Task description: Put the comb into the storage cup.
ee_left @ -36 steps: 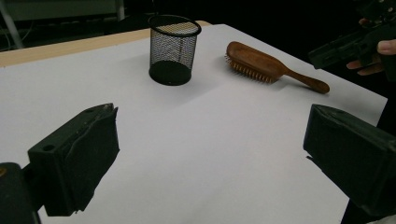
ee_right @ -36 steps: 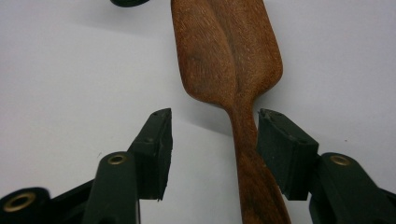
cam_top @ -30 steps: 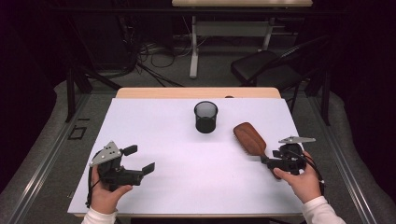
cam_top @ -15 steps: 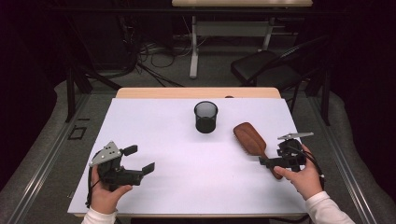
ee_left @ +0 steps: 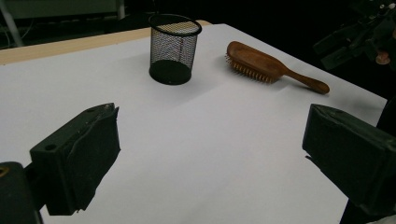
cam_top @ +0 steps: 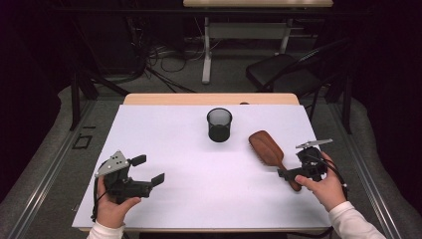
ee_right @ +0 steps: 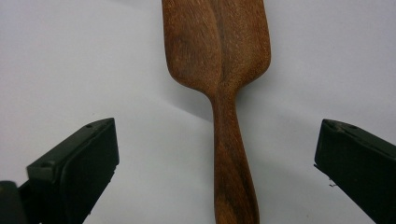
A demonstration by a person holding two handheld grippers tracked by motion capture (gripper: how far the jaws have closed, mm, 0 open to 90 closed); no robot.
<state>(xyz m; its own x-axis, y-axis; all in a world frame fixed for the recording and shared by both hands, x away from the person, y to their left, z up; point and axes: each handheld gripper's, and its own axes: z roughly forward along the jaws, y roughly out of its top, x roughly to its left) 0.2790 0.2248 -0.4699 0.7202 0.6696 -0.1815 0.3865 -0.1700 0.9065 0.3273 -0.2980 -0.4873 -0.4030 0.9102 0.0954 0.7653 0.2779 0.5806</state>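
The right gripper (cam_top: 293,174) sat low at the table's right edge, its hand angled in toward the wooden hairbrush (cam_top: 268,149); the jaws had just been opening and stood wide apart, the brush handle lying between them, untouched by either pad. The brush lay bristles down on the white table (cam_top: 199,199), just right of the black mesh cup (cam_top: 219,124). The left gripper (cam_top: 149,169) hovered near the front left, jaws apart and seemingly clear of the surface

White-topped table (cam_top: 164,139) bears a black mesh cup (cam_top: 219,125) and wooden hairbrush (cam_top: 268,151), lying apart
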